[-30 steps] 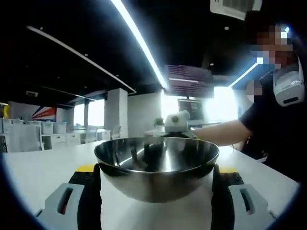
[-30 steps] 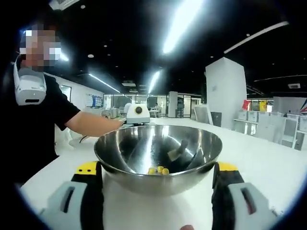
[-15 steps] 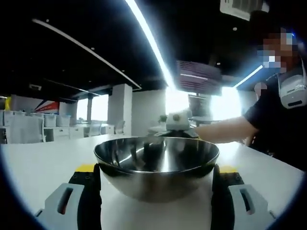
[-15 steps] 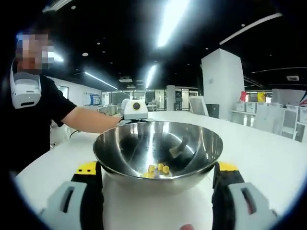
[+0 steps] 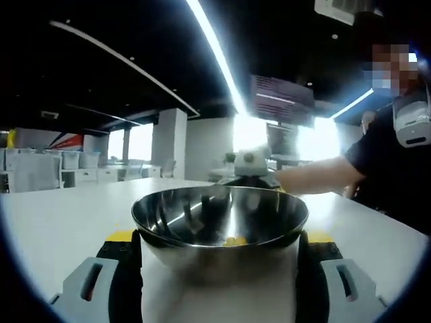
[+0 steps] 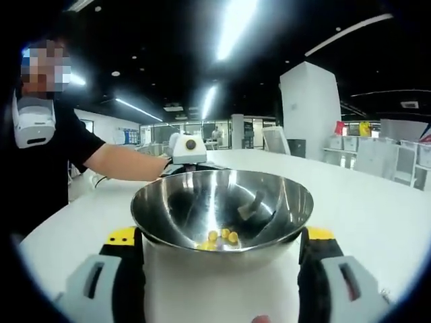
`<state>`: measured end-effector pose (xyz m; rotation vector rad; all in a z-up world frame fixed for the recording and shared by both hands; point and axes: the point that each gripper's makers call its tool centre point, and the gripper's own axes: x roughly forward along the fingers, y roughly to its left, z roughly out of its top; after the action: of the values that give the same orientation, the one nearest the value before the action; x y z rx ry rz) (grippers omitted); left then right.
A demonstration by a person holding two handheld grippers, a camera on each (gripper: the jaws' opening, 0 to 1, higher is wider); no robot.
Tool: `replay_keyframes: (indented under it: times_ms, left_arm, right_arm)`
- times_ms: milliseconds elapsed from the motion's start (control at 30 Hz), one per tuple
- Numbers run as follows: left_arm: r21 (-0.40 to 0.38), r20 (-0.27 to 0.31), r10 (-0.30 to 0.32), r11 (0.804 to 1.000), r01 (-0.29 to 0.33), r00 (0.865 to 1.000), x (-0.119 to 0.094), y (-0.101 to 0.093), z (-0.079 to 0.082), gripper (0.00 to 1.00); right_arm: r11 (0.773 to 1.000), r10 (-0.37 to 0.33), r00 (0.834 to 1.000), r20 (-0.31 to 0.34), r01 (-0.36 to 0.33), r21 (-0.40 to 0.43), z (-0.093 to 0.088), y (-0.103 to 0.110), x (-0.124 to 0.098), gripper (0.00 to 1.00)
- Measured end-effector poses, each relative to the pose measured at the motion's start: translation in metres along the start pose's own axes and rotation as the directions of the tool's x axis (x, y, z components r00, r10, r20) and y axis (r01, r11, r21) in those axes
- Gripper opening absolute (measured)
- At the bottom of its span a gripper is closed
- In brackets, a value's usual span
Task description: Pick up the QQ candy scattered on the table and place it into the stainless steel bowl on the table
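Nearest in the left gripper view, the left gripper (image 5: 219, 282) is seen with its two jaws rising spread apart at either side, grasping nothing. Directly ahead of them, centred in the gap, the stainless steel bowl (image 5: 219, 232) stands upright on the white desk (image 5: 60, 219). A little yellow QQ candy (image 5: 234, 240) is glimpsed low inside the bowl. Whether the jaws touch the bowl's wall cannot be told. Beyond the bowl's far rim, the opposite gripper is held by a person (image 5: 387, 168) in a dark shirt with an arm stretched forward.

In the right gripper view, the right gripper (image 6: 221, 282) is likewise shown with its jaws released and wide, nothing between them but the bowl (image 6: 269, 215) straight ahead. Several pieces of the candy (image 6: 223, 236) are seen lying together at the bowl's bottom, slightly toward the near side. No loose candy can be made out on the desk (image 6: 377, 215).

The bowl is faced from opposite sides and lies about equally near to both grippers. Being round, it offers no long axis. It is judged that the placing is largely done.
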<state>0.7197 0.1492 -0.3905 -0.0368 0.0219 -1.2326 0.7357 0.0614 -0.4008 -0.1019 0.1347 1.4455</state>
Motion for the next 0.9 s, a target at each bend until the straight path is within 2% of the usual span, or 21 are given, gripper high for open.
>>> replay_keyframes:
  times_ms: [467, 733, 900]
  left_arm:
    - [-0.01, 0.001, 0.0, 1.0, 0.0, 1.0, -0.001, 0.0, 0.001, 0.96]
    - [-0.018, 0.008, -0.013, 1.0, 0.013, 1.0, -0.002, 0.001, 0.001, 0.96]
    - [-0.023, 0.008, 0.001, 1.0, -0.001, 1.0, -0.009, 0.005, 0.002, 0.96]
  right_arm:
    - [1.0, 0.006, 1.0, 0.019, -0.006, 0.012, 0.002, 0.005, 0.001, 0.97]
    - [0.999, 0.025, 0.999, 0.037, -0.027, 0.046, 0.002, 0.004, -0.005, 0.97]
    - [0.999, 0.017, 0.999, 0.028, -0.018, 0.049, 0.004, 0.002, -0.013, 0.97]
